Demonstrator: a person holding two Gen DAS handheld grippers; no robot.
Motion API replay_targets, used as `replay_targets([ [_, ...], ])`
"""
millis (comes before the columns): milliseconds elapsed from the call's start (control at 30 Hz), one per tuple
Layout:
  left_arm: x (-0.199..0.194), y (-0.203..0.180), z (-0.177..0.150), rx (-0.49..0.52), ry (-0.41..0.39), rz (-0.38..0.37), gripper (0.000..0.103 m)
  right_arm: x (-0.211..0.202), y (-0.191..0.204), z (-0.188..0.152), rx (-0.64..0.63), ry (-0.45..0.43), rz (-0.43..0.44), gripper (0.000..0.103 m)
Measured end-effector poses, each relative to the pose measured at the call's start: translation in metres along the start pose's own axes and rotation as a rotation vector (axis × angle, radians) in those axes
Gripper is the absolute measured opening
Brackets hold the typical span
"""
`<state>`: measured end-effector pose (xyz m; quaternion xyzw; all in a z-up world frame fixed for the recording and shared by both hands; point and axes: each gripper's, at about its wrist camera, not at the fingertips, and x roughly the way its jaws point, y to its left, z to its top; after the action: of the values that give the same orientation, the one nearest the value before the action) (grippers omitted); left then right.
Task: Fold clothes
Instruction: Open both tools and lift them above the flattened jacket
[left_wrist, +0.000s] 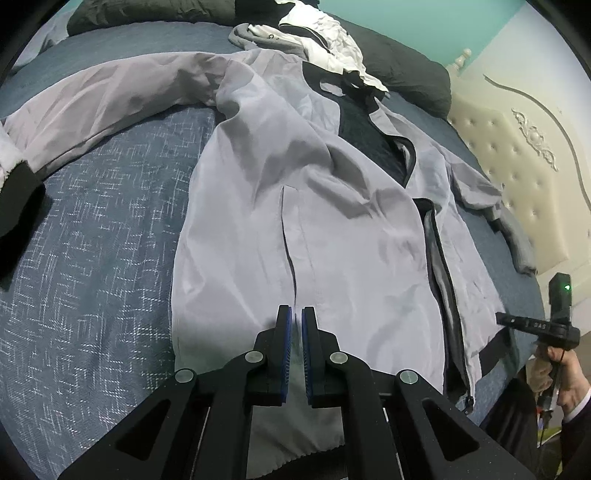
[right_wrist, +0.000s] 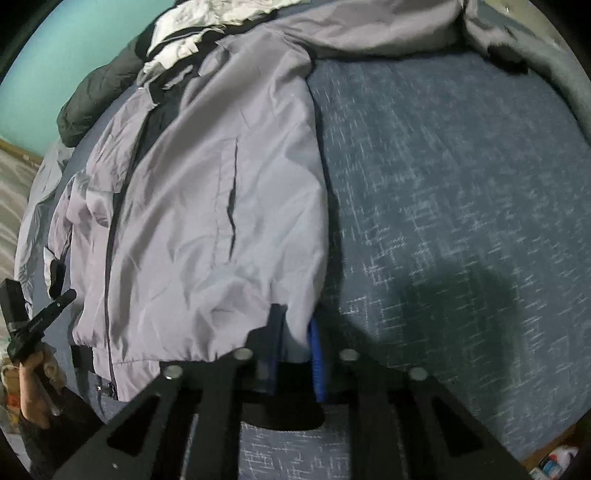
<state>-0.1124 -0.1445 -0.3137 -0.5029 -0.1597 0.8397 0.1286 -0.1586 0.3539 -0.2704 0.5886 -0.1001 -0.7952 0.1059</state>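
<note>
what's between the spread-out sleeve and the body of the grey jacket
Only bare blue bedspread lies between the sleeve and the body of the grey jacket; nothing rests on that stretch. The left wrist view shows it.

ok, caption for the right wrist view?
Right claw pinching the hem corner of a grey jacket spread on a blue bedspread.

Left wrist camera sits low at the jacket's (left_wrist: 295, 206) hem, facing up its length toward the headboard (left_wrist: 517, 173). Right wrist camera stands close at the hem corner. Both views share the jacket and bedspread (right_wrist: 461, 192).
</note>
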Motion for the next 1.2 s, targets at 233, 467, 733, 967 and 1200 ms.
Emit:
replay_targets([
  [233, 0.0, -0.005, 0.004, 0.005, -0.003, -0.008, 0.004, 0.006, 0.004, -0.008, -0.03, 0.034, -0.025, 0.009],
  [467, -0.002, -0.01, 0.017, 0.02, -0.015, -0.015, 0.004, -0.03, 0.018, 0.014, -0.017, -0.046, -0.04, 0.017],
  [733, -0.005, -0.015, 0.057, 0.045, -0.057, -0.013, 0.004, -0.034, 0.079, 0.075, -0.143, -0.119, 0.034, 0.029],
  [967, 0.01, -0.016, 0.09, 0.082, -0.059, -0.001, 0.004, 0.011, 0.15, 0.124, -0.238, -0.086, 0.125, 0.03],
  [1200, 0.032, -0.002, 0.107, 0.076, -0.041, 0.014, 0.004, 0.068, 0.201, 0.171, -0.239, -0.041, 0.185, 0.032],
])
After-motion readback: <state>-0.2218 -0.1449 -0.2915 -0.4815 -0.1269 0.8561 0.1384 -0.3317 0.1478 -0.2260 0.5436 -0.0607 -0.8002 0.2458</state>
